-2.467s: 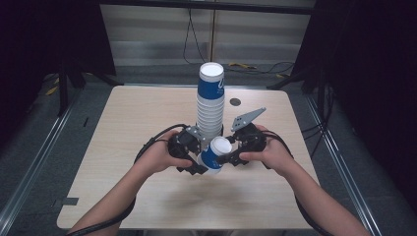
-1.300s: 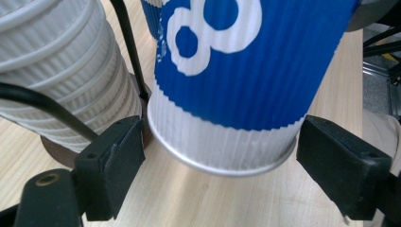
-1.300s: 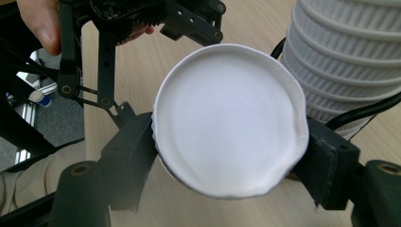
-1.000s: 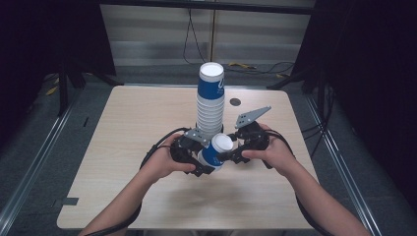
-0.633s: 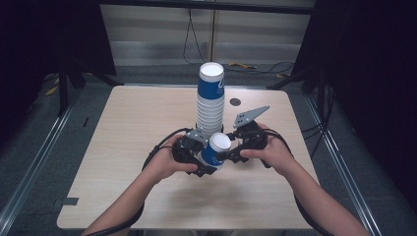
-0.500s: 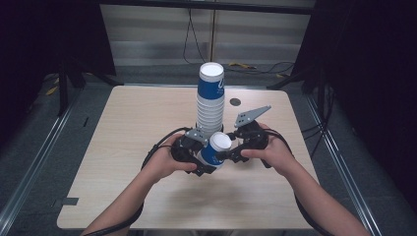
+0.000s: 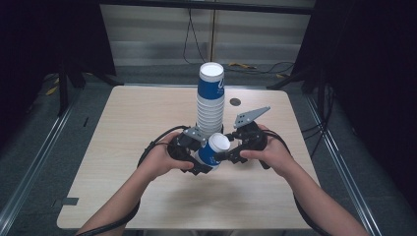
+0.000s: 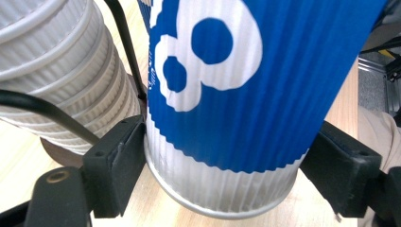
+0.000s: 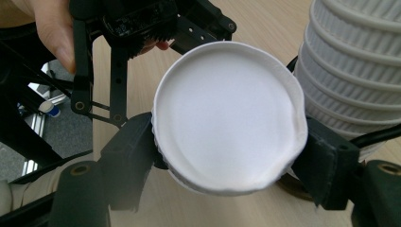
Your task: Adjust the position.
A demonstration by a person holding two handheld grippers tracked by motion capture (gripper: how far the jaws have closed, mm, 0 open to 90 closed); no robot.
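Both grippers, left [image 7: 193,156] and right [image 7: 231,155], are clamped on one cup [image 7: 212,149] beside the stack [image 7: 210,103]; separation seems underway, so opposed pulling is probably needed next.

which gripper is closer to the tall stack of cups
Left, narrowly. The left gripper sits just in front of the stack, by its base; the right gripper is in front and to its right. Both clamp the loose cup.
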